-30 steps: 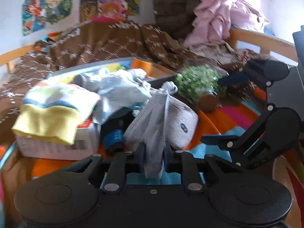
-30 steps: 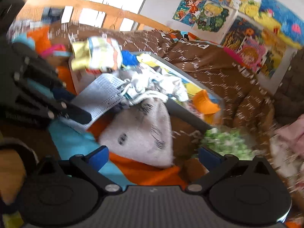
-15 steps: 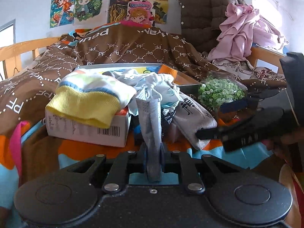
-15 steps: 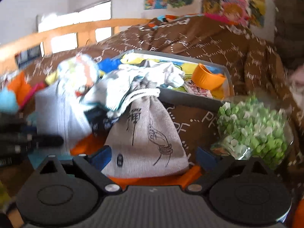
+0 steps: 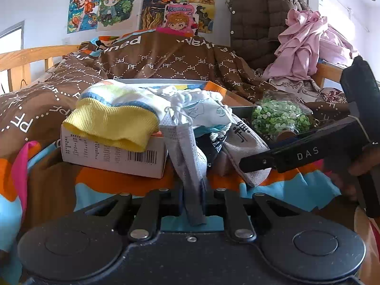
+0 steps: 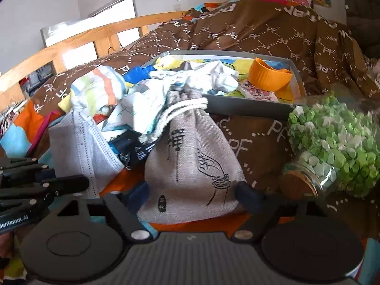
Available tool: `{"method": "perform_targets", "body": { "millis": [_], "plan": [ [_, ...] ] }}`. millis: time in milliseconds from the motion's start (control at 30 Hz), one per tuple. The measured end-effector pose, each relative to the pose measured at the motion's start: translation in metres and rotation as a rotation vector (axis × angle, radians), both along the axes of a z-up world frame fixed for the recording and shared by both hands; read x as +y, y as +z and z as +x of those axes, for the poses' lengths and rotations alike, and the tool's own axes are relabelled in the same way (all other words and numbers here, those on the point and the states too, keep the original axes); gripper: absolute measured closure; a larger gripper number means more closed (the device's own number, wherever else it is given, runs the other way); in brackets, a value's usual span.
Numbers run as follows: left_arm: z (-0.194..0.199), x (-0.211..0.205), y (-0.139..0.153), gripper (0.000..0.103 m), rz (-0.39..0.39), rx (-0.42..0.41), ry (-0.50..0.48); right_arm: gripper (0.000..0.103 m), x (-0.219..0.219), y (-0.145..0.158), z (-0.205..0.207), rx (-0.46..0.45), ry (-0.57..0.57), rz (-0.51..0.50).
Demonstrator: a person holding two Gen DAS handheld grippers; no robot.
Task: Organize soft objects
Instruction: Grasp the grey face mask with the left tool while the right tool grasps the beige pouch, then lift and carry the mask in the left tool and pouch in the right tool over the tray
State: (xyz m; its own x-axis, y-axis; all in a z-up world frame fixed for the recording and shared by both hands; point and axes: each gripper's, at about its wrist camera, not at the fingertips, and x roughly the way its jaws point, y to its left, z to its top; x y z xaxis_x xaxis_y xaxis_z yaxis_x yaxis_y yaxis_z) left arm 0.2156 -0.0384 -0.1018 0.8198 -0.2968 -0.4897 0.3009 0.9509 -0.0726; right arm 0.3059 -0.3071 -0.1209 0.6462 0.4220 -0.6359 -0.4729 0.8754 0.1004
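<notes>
Cartoon posters [image 5: 109, 7] are pinned to the white wall behind a bed covered by a brown patterned blanket [image 5: 166, 57], with a wooden rail [image 6: 99, 35] along its far edge. On the bright sheet at the near edge of the bed a heap of soft things is piled. A face mask [image 5: 187, 152] is pinched between the closed fingers of the left gripper [image 5: 193, 199], its upper part leaning against a white box [image 5: 114, 152] on which a yellow-cuffed sock [image 5: 111, 121] is draped. The right gripper [image 6: 192, 190] is held open, its blue-tipped fingers [image 6: 140, 190] set either side of the lower part of a grey drawstring pouch [image 6: 192, 161]; whether they touch the cloth cannot be told. Behind the pouch a grey tray [image 6: 249, 110] is seen, holding crumpled white cloth [image 6: 209, 76] and an orange cup [image 6: 268, 76]. Just to the right of the pouch a corked jar of green paper stars [image 6: 332, 142] is lying on its side.
</notes>
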Motion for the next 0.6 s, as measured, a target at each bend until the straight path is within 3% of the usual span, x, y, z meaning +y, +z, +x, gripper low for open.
{"method": "perform_targets", "body": {
  "millis": [167,367,600],
  "plan": [
    [0.000,0.000,-0.002,0.086,-0.001,-0.001,0.006,0.049,0.002,0.001,0.004,0.051,-0.033,-0.038],
    [0.001,0.002,-0.004,0.084,-0.013,0.004,0.012,0.078,-0.016,0.007,0.009,0.112,-0.112,0.057],
    [0.000,0.000,-0.005,0.085,-0.007,0.001,0.006,0.087,-0.023,0.018,0.006,0.076,-0.150,0.063]
  ]
}}
